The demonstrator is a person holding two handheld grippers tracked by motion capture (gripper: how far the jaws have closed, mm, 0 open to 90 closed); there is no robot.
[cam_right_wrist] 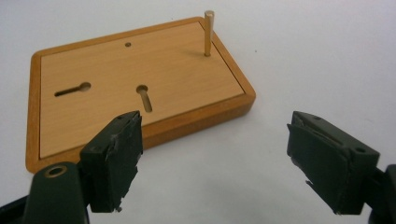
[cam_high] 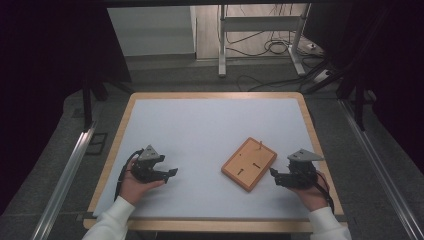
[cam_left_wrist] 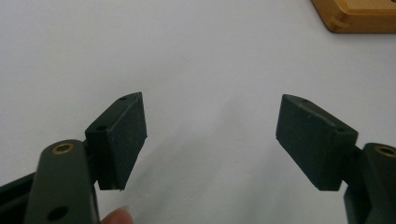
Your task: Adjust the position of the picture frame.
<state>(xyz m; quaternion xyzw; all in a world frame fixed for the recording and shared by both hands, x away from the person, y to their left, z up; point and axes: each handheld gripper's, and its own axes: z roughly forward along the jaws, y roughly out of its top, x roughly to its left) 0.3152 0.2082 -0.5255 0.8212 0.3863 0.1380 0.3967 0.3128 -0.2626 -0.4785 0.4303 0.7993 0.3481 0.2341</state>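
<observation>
With the wooden board [cam_high: 249, 164] lying right of centre on the counter [cam_high: 200, 125], its peg [cam_high: 260, 145] upright at a far corner, both the left gripper [cam_high: 172, 172] and right gripper [cam_high: 273, 172] rest spread wide and empty, so this looks like the approach, and the right gripper must next close in on the board.

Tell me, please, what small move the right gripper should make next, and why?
Probably ease the right gripper forward toward the wooden board. Its jaws stand open and empty, just short of the board's near edge, and a peg stands upright at the far corner. The left gripper, also open, sits farther off over the white mat.
</observation>
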